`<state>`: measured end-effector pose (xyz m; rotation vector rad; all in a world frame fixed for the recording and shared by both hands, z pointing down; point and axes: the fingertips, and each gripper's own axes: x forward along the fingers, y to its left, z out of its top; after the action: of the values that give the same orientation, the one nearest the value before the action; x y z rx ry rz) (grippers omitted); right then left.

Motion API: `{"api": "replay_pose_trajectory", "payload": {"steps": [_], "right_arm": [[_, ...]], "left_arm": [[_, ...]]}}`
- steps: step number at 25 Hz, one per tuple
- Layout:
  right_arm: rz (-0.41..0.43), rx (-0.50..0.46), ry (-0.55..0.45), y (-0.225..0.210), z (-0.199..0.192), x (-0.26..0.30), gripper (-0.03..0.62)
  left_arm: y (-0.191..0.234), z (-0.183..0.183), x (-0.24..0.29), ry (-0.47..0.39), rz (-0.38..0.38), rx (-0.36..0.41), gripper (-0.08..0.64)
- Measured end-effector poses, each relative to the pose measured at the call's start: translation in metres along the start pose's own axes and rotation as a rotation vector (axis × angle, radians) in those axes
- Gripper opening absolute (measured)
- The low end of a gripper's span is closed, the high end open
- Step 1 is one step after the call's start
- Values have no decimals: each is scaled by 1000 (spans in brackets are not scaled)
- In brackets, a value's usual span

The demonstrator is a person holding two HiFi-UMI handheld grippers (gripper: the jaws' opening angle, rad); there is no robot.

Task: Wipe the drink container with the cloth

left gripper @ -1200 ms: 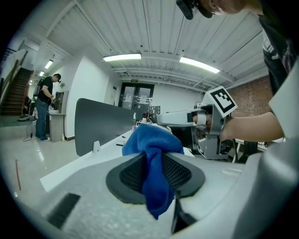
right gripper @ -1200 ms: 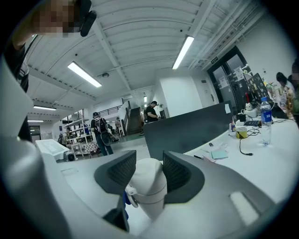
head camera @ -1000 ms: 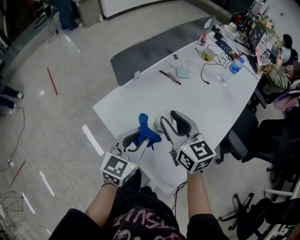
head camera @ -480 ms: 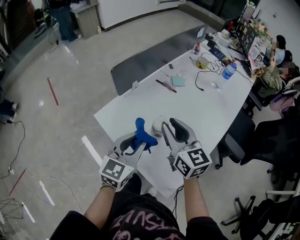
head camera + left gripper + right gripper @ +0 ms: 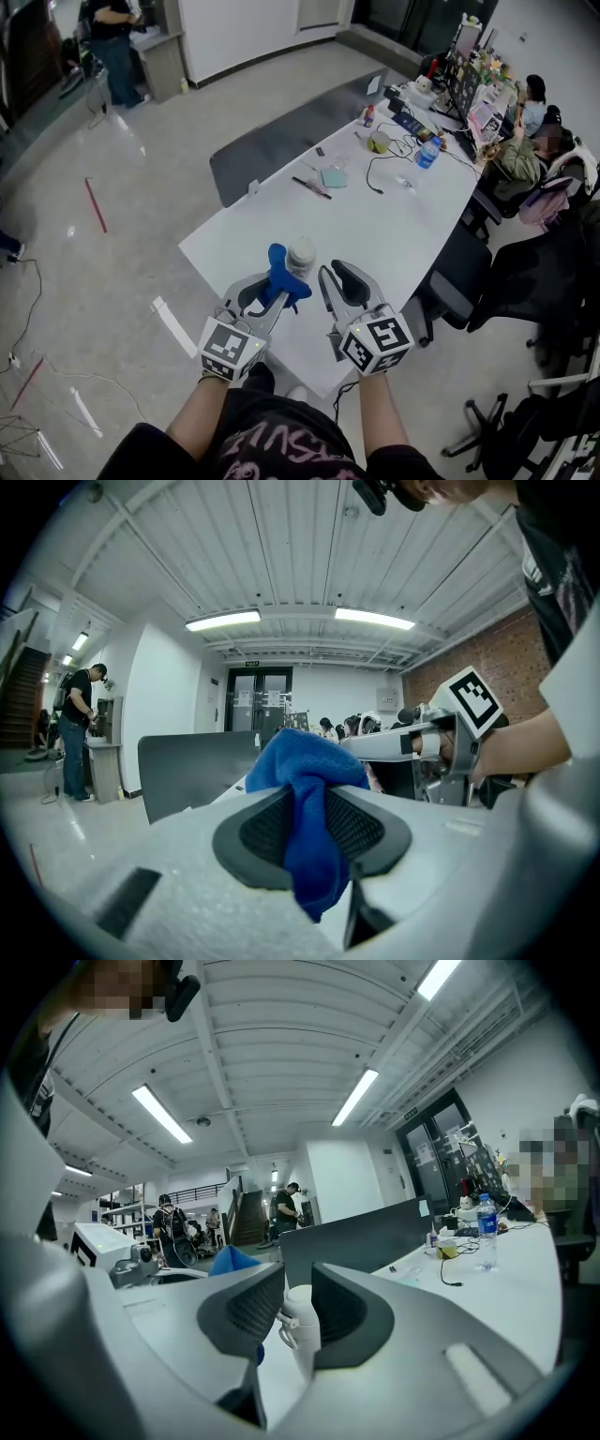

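A white drink container stands upright near the front edge of the white table. My left gripper is shut on a blue cloth, which bunches above its fingers just left of the container. In the left gripper view the cloth hangs between the pads of the left gripper. My right gripper is to the right of the container, a little behind it. Its jaws have just been closing with nothing gripped. In the right gripper view the container shows beyond the right gripper, untouched by the pads.
A water bottle, cables, a pen and small items lie toward the table's far end. A dark grey panel runs along its left side. Black office chairs and seated people are on the right. Cables trail on the floor at left.
Both grippers have drawn back and up from the table. The container, close against the right gripper's left finger earlier, now stands apart from it. The cloth stays in the left gripper.
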<state>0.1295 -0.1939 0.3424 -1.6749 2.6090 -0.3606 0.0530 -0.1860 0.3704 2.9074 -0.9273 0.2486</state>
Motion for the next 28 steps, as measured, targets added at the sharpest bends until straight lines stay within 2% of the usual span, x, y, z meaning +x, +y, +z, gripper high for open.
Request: {"api": "replay_pose_trajectory", "payload": {"steps": [18, 28], "right_arm": [[-92, -35, -105, 1, 28, -90, 48], [-130, -44, -149, -1, 30, -134, 26]], "left_arm": [[-52, 46, -25, -86, 17, 79, 101], [-79, 54, -41, -109, 39, 91, 101]]}}
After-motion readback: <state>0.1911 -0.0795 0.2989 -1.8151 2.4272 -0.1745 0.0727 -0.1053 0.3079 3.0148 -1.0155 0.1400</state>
